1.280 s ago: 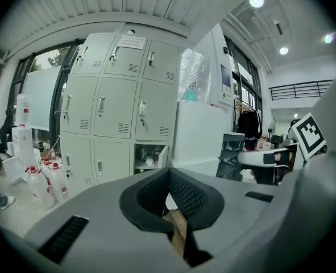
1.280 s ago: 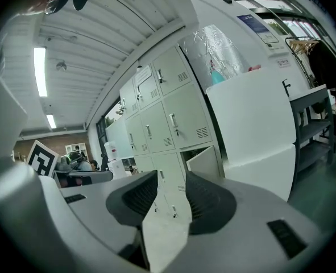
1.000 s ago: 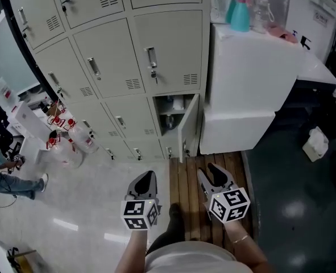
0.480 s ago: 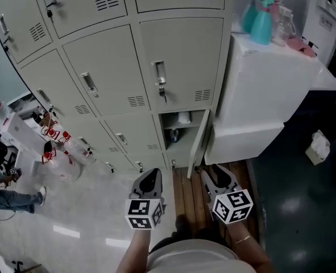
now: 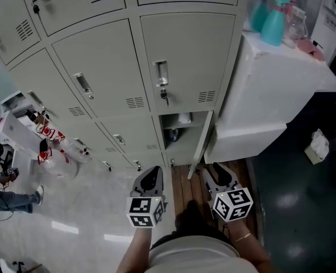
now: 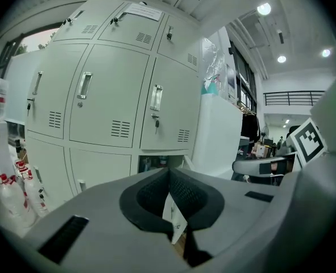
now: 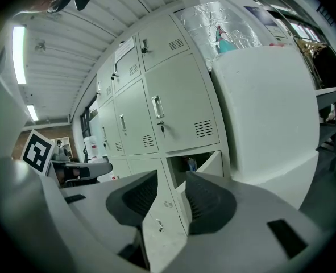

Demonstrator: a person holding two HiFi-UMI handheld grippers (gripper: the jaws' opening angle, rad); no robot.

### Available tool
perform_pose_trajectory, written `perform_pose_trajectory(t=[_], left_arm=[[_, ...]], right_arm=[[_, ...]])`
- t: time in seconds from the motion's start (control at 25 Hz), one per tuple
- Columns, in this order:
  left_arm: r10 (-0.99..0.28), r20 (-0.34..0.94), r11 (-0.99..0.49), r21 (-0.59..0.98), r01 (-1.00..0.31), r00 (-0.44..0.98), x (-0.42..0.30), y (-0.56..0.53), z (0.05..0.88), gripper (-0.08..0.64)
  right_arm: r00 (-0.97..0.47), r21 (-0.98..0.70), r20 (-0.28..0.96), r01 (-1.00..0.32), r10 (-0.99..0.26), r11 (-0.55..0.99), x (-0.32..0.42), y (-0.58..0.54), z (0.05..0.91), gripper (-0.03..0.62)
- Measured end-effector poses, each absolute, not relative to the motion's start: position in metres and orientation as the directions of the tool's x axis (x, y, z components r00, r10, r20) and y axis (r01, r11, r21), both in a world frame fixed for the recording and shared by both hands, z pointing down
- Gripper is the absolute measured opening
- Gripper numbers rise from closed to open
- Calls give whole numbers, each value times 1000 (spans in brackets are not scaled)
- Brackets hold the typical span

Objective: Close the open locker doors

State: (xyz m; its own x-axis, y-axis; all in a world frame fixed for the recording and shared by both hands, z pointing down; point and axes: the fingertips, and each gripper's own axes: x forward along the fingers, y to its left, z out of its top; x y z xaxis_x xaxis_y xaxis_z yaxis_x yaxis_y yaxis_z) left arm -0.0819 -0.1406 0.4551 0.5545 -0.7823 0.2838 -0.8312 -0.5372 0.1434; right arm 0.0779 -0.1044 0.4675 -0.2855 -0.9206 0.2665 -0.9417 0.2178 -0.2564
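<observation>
Low in the rightmost column of the grey lockers (image 5: 105,78), one locker door (image 5: 202,143) stands open, hinged on its right edge and swung out towards the person. Its compartment (image 5: 179,128) lies just left of the door and holds a few small things that cannot be told apart. The neighbouring doors above and to the left of that door are shut, the one directly above carrying a handle with a key in the lock.

Below the door, both tongs hang apart from it and touch nothing. The left gripper (image 5: 152,172) sits below and left of the door, its jaws closed on each other with nothing between them. The right gripper (image 5: 216,170) sits just below the door, its jaws a little apart and empty. Wooden boards (image 5: 182,189) cover the floor beneath the door and between the two tongs.

Right of the door, hard against the locker bank, stands a white cabinet (image 5: 270,90) with a teal spray bottle (image 5: 273,24) on top. Well left of the door, clear bottles with red labels (image 5: 57,149) stand on the pale floor, and a person (image 5: 0,183) is at the far left edge.
</observation>
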Motion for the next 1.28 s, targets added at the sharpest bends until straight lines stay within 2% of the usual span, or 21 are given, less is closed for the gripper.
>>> perform_pose_trajectory(t=[1.28], left_arm=[[-798,386,-445,142,-884,463,-86,-208,496,20]], right_arm=[[-351,-314,440,-923,-826,225,69,-201,546,121]])
